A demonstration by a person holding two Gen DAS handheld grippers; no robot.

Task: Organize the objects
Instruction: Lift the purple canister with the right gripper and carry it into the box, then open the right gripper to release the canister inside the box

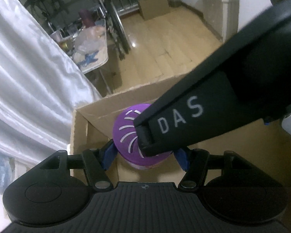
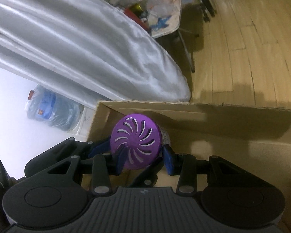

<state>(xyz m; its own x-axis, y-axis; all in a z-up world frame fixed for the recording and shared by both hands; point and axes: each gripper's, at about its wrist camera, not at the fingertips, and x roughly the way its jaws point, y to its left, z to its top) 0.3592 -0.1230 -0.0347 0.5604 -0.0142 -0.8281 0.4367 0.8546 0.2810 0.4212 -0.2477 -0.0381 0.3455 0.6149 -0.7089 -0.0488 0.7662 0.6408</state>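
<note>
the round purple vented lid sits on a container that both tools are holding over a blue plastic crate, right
Not quite: it is a brown cardboard box, not a blue plastic crate. The right wrist view shows the round purple vented lid above it, with both tools holding the container.

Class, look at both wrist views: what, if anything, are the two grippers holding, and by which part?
Both hold one purple vented-cap container over the cardboard box. The left gripper and the right gripper each clamp their blue fingers on the sides, just below the cap.
</note>
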